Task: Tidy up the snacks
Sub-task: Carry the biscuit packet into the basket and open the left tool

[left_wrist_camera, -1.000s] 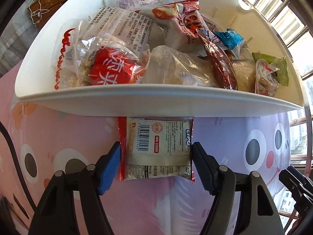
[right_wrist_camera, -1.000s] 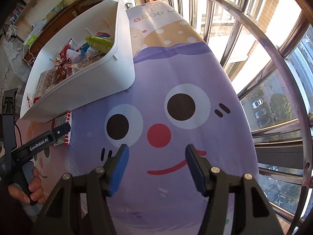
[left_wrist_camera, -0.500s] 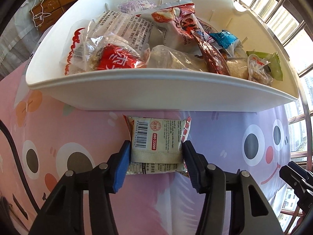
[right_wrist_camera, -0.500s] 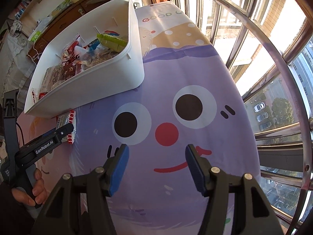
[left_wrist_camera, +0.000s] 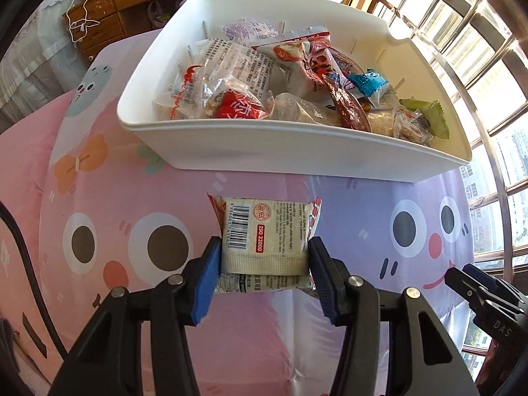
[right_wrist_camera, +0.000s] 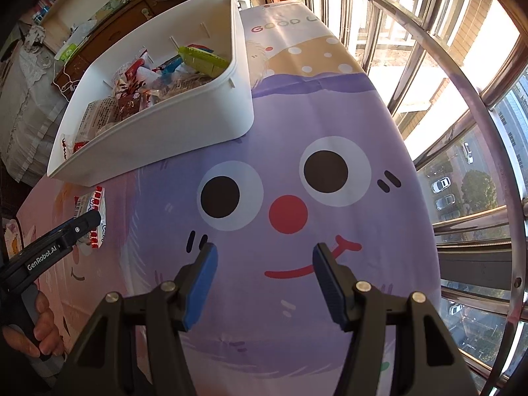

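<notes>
Covering the whole work surface: a cartoon-print cloth (right_wrist_camera: 330, 300), pink on one side, purple on the other, printed with round-eyed faces. Window bars (right_wrist_camera: 439, 66) run along its far edge.

White bin (left_wrist_camera: 297, 151): large, open-topped, standing on the cloth ahead of both grippers. Contents heaped: mixed snack packets (left_wrist_camera: 264, 79) in clear, red, white, blue and green wrappers.

Left gripper (left_wrist_camera: 264, 264): jaws narrowed onto a single packet, blue pads pressing both its side edges. In the right wrist view it shows as a black arm (right_wrist_camera: 56, 244) held by the person's hand (right_wrist_camera: 36, 326).

Right gripper (right_wrist_camera: 264, 270): jaws spread wide, nothing between the pads, poised over the purple face print, well apart from the bin.

Wafer packet (left_wrist_camera: 265, 244): whitish with red ends, barcode and "ISO 22000" label facing up. Position: clamped in the left gripper, just in front of the bin's near wall, outside it. Whether it touches the cloth cannot be told.
</notes>
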